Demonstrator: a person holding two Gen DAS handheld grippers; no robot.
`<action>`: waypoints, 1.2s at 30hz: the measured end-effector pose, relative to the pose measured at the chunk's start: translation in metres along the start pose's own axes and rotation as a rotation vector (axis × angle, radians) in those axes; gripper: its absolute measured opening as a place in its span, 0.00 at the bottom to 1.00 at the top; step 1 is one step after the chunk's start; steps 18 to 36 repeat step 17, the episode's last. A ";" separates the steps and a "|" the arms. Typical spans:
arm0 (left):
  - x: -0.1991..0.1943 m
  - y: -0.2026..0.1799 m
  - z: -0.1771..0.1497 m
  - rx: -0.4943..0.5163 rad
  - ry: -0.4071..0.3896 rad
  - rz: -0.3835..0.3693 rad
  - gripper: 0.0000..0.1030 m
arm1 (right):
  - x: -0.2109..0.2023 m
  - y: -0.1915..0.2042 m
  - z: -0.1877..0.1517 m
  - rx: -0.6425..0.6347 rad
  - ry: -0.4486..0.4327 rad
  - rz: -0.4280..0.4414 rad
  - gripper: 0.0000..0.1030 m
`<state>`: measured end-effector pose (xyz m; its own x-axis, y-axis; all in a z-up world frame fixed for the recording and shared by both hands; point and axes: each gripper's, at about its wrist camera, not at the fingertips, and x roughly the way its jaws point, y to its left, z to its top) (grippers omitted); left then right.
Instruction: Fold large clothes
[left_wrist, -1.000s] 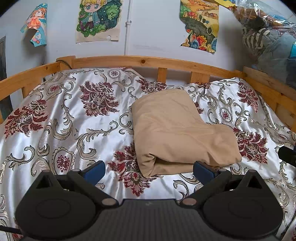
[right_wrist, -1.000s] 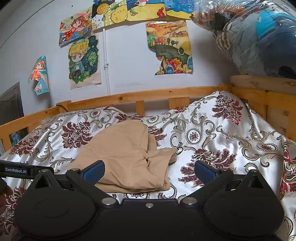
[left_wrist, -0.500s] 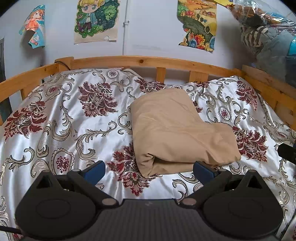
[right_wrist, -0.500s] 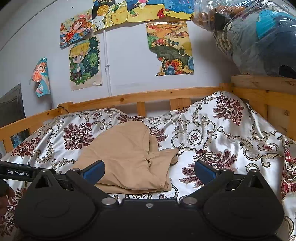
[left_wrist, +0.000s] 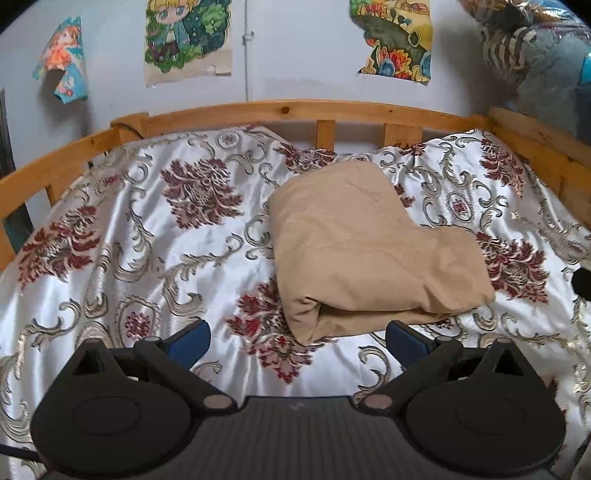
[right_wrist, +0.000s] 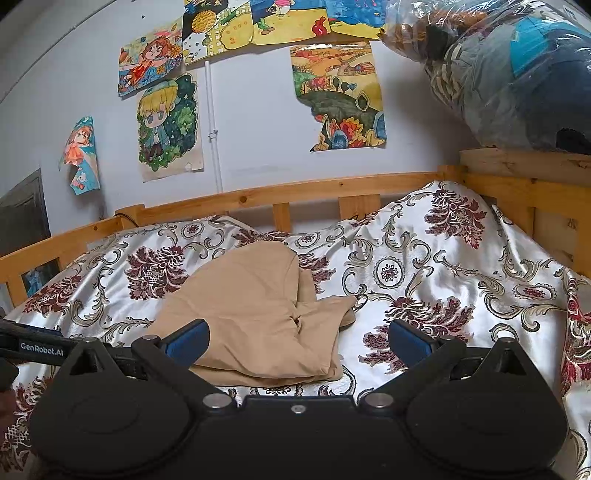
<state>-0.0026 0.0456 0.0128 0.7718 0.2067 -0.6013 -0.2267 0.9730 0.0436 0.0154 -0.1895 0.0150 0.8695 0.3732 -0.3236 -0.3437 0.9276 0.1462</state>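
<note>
A tan garment (left_wrist: 365, 251) lies folded into a thick bundle on the satin floral bedspread (left_wrist: 147, 236). It also shows in the right wrist view (right_wrist: 258, 317), with a loose flap toward the right. My left gripper (left_wrist: 297, 338) is open and empty, held just short of the bundle's near edge. My right gripper (right_wrist: 297, 338) is open and empty, near the bundle's near right side. The left gripper's body (right_wrist: 33, 347) shows at the left edge of the right wrist view.
A wooden bed rail (left_wrist: 295, 110) runs around the back and sides. Posters (right_wrist: 170, 125) hang on the wall behind. A clear plastic bag of clothes (right_wrist: 509, 74) sits on the wooden ledge at the back right.
Both grippers have drifted slightly; the garment lies as it did. The jaws stay open.
</note>
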 end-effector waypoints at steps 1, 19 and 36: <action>-0.001 -0.001 -0.001 0.004 -0.007 0.009 0.99 | 0.000 0.001 0.000 0.000 -0.001 -0.003 0.99; -0.001 -0.005 -0.002 0.046 0.008 -0.003 0.99 | -0.006 0.006 0.000 0.014 -0.010 -0.030 0.99; -0.001 -0.005 -0.002 0.046 0.008 -0.003 0.99 | -0.006 0.006 0.000 0.014 -0.010 -0.030 0.99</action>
